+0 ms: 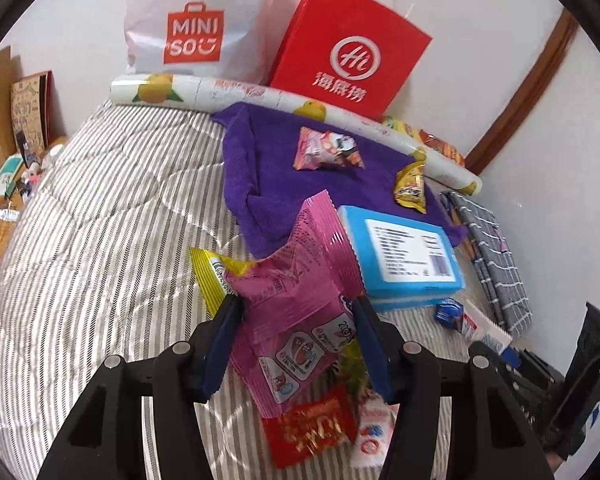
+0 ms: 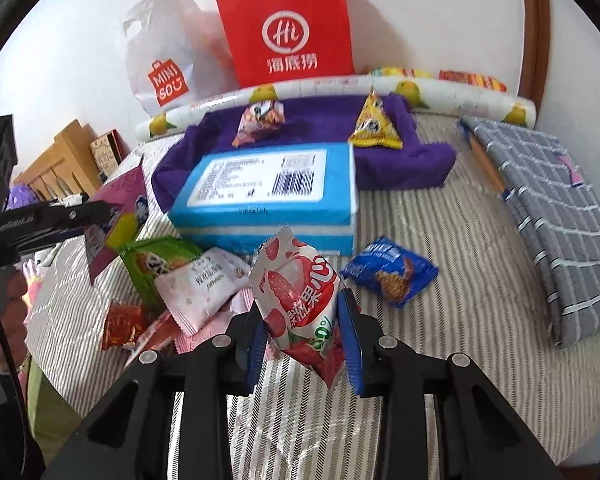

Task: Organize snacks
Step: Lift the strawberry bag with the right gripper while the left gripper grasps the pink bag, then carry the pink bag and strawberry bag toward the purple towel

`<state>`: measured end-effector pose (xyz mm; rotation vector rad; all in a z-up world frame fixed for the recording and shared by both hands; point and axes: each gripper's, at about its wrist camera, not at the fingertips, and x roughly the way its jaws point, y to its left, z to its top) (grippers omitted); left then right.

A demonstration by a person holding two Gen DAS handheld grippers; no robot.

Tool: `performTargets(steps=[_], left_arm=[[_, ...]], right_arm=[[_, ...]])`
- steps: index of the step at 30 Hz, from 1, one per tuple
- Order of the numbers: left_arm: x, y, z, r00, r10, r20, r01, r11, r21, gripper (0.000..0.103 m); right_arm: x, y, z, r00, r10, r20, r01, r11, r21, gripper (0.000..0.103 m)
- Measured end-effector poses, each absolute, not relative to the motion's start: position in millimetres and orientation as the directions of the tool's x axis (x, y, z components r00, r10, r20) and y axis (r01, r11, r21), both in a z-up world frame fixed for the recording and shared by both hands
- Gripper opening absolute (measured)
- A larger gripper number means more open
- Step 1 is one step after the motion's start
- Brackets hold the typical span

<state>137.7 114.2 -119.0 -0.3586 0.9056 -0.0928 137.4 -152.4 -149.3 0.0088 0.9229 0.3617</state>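
My left gripper is shut on a pink snack packet with a yellow packet behind it, held above the striped bed cover. My right gripper is shut on a white and red strawberry snack packet, held over the bed. A purple towel lies at the back with a pink triangle snack and a yellow triangle snack on it. A blue snack packet, a green packet, a pale pink packet and a red packet lie loose on the bed.
A blue tissue pack lies in front of the towel. A red paper bag, a white Miniso bag and a rolled lemon-print sheet stand along the wall. A grey checked cloth lies at the right. A wooden shelf stands at the left.
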Motion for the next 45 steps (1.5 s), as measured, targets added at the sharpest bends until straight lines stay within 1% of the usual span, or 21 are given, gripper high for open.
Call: performTargets(steps=[8, 19, 30, 45], left_arm=[[117, 93, -87, 0.649, -0.257, -0.716, -0.008, 0.939, -0.344, 0.055], [114, 62, -61, 0.655, -0.307, -0.69, 0.059, 0.932, -0.358, 0.055], [138, 50, -45, 0.654, -0.326, -0.682, 0.092, 0.93, -0.356, 0.055], [181, 50, -44, 0.643, -0.336, -0.688, 0.113, 0.93, -0.349, 0.055]], right_arm=[[129, -158, -118, 0.592, 0.296, -0.75, -0.287, 0.947, 0.147, 0.033], [125, -168, -85, 0.634, 0.296, -0.715, -0.267, 0.951, 0.157, 0.033], [145, -173, -61, 0.657, 0.306, -0.689, -0.261, 0.95, 0.173, 0.033], [190, -170, -54, 0.663, 0.295, -0.688, -0.233, 0.955, 0.186, 0.033]])
